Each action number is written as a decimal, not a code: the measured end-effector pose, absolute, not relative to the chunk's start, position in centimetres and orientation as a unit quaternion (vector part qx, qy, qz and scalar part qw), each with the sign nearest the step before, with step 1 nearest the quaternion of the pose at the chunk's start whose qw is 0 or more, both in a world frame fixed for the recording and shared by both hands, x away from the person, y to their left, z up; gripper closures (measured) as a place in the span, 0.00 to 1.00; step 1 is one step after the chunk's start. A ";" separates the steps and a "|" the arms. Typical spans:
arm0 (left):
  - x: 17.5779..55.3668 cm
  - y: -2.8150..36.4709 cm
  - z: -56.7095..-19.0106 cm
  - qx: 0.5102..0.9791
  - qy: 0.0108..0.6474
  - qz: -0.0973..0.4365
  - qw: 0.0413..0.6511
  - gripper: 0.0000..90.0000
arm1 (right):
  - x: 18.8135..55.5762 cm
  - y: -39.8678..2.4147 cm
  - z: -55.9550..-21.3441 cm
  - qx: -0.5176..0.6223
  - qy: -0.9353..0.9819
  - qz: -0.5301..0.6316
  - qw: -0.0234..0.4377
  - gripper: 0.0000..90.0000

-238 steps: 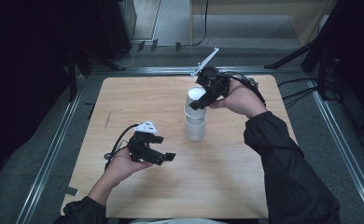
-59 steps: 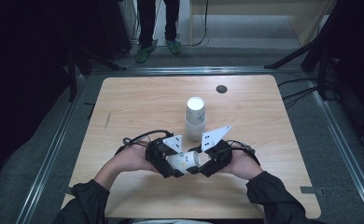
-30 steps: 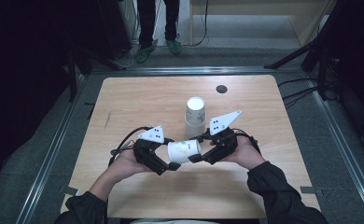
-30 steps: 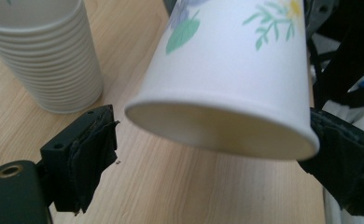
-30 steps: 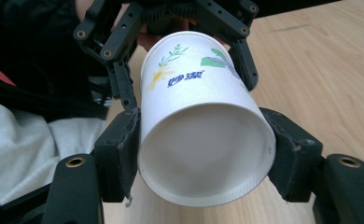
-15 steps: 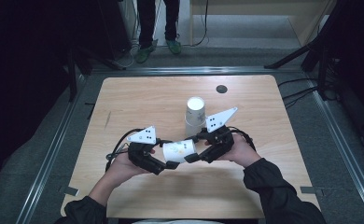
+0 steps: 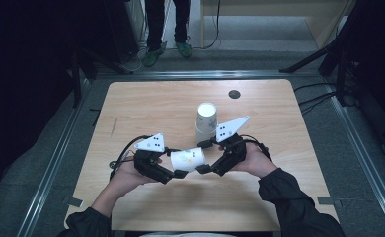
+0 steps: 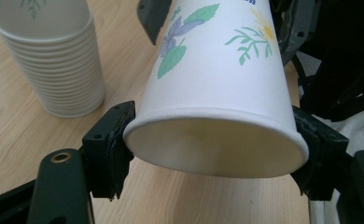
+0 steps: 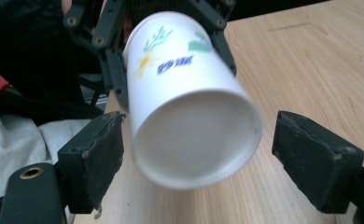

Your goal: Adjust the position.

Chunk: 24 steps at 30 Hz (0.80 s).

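Note:
A white paper cup with a flower print lies sideways in the air above the table's front middle, held between my two grippers. My left gripper is shut on its wide rim end, and both pads press the cup at the sides. My right gripper stands open around the narrow base end. In the right gripper view both pads are clear of the cup, with a wider gap on the right. A stack of the same cups stands upside down just behind the right hand, and this stack is also in the left gripper view.
A small black round disc lies on the wooden table near its far edge. A person's legs stand on the floor beyond the table. Metal rails run along both sides of the table.
The right gripper came from the stack at the back with a cup to the front middle. The left gripper closed on the cup's rim end, and the right jaws have come off it.

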State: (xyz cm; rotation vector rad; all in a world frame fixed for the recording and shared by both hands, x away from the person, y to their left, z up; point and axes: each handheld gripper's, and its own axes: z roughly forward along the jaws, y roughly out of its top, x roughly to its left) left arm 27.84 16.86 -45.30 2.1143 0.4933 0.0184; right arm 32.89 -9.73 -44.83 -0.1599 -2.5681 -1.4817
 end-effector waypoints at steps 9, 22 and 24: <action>28.1 18.0 -44.9 0.871 0.212 0.019 0.443 0.28 | 33.0 -10.1 -45.4 -0.051 -0.882 -0.467 0.052 0.22; 28.9 15.9 -44.8 0.904 0.176 0.014 0.388 0.28 | 32.0 -11.1 -45.9 -0.053 -0.897 -0.437 0.022 0.27; 29.0 15.5 -44.9 0.908 0.168 0.007 0.383 0.28 | 31.8 -11.2 -46.1 -0.054 -0.900 -0.432 0.018 0.27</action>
